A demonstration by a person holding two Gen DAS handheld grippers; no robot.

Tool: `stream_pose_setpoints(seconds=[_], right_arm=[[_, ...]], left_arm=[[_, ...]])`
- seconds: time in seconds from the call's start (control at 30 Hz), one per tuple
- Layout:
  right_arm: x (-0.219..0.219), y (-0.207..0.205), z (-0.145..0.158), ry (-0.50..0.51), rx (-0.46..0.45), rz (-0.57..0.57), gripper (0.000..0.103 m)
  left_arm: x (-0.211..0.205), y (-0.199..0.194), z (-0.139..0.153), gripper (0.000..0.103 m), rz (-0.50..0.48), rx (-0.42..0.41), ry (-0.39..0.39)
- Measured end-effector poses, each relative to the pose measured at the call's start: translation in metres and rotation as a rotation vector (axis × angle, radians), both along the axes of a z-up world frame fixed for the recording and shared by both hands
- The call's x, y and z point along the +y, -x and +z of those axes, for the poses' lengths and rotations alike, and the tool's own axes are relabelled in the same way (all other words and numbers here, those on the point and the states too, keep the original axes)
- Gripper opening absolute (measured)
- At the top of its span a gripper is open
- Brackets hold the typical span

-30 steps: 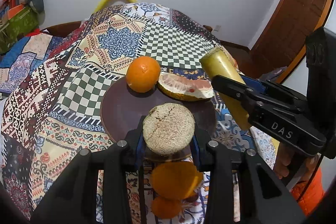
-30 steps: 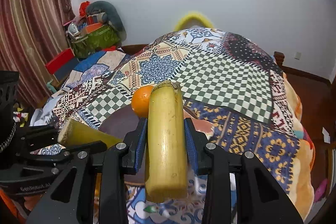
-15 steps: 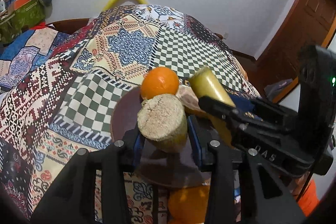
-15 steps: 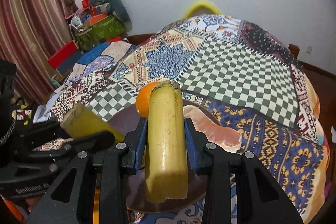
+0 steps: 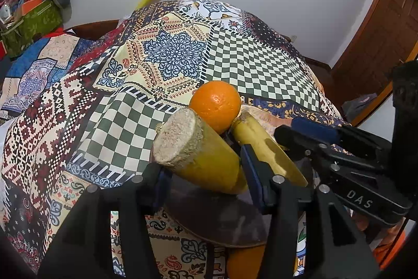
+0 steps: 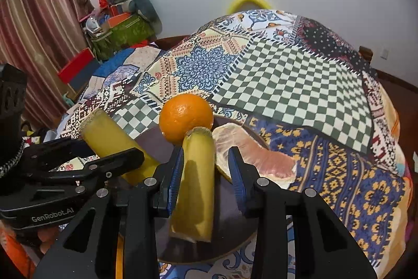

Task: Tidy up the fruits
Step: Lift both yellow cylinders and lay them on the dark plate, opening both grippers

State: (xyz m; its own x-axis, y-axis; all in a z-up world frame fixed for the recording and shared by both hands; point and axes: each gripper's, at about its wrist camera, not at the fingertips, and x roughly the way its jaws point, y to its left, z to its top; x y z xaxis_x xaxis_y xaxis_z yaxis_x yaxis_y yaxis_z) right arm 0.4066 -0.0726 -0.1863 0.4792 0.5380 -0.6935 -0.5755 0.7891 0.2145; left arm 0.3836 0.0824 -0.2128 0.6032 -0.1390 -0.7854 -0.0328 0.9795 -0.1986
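A dark brown round plate [image 6: 232, 234] [image 5: 216, 224] lies on the patchwork cloth. On it sit an orange [image 6: 186, 117] [image 5: 215, 105] and a pomelo wedge [image 6: 257, 156]. My left gripper [image 5: 206, 179] is shut on a yellow sugarcane piece [image 5: 201, 156] [image 6: 112, 140], tilted over the plate's left side. My right gripper [image 6: 205, 174] has opened; its jaws stand apart around a second yellow cane piece [image 6: 196, 184] [image 5: 266, 148] that lies on the plate, its far end against the orange.
Another orange [image 5: 243, 262] lies on the cloth near the plate's front edge. The patchwork cloth [image 6: 287, 85] stretches behind the plate. A curtain [image 6: 34, 43] and a green bag with clutter [image 6: 122, 30] stand at the far left.
Both grippers came down toward the plate. The right gripper opened and its cane piece now rests on the plate. The left cane piece tilted from end-on to slanting left.
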Motion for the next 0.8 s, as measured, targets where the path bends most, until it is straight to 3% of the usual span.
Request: stream_pose_setpoints(seconds=[0.2, 0.57, 0.8], right_arm=[[-0.006, 0.009, 0.006, 0.022, -0.031, -0.012, 0.032], [-0.017, 0.032, 0.020, 0.014, -0.073, -0.039, 0.035], [-0.023, 0.050, 0.028, 0.022, -0.090, -0.042, 0.035]], left_arm=[[-0.004, 0.000, -0.003, 0.056, -0.005, 0.036, -0.021], [0.000, 0.009, -0.006, 0.056, 0.007, 0.108, 0.029], [0.001, 0.025, 0.003, 0.056, 0.021, 0.112, 0.004]])
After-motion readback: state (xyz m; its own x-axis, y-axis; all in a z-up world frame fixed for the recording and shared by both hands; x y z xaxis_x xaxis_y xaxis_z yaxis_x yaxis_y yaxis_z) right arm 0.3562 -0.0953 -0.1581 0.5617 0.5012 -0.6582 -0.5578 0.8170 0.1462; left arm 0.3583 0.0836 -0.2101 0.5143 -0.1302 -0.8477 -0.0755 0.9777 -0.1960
